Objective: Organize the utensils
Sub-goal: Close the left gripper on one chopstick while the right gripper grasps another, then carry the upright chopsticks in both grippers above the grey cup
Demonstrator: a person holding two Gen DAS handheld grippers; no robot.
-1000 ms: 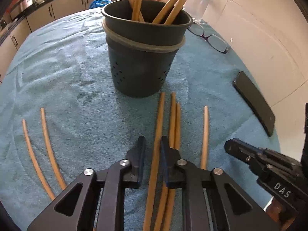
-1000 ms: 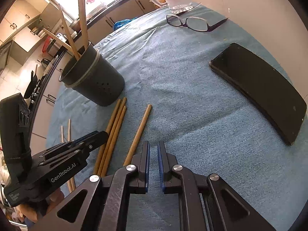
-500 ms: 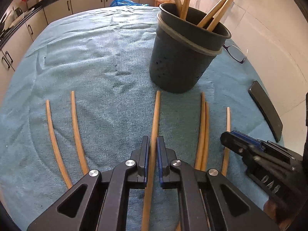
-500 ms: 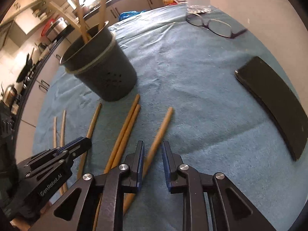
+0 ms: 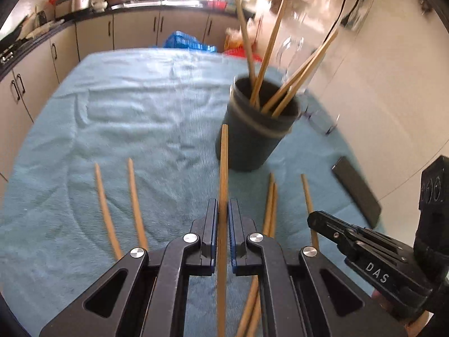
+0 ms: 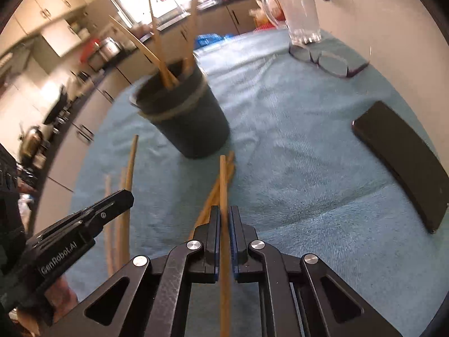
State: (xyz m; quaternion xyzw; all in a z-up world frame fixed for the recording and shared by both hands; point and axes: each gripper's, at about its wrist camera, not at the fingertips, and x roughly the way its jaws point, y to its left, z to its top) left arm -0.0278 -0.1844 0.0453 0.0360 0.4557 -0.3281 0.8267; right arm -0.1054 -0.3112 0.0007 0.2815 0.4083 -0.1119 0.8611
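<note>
Left tool (image 5: 222, 219): jaws clamped on one chopstick (image 5: 224, 168), its free end pointing toward the holder and lifted clear of the cloth
Right tool (image 6: 223, 224): jaws clamped on a second chopstick (image 6: 223, 185), gripped low on its length, tip aimed toward the holder
Holder (image 5: 254, 137): dark cup standing upright on the desk (image 5: 126, 106), just beyond both tools, already bearing several sticks that lean outward
Loose sticks: a pair (image 5: 270, 205) and a single (image 5: 308, 196) lie between the two tools; two more (image 5: 118, 196) lie to the left, well apart from the cup
Bystanders: phone (image 6: 404, 163), glasses (image 6: 331, 63) and a clear jug (image 6: 301, 14) on the right side, away from the work
Step in hand: likely carrying both held sticks to the cup
Doing it well: raise each tip above the rim before moving in, tilt the stick toward upright, and aim for the open gap among the leaning sticks
Order: feed one stick in at a time so the tools do not cross
Risk: a tip catching the rim could tip the cup; let go only once the end is well inside
</note>
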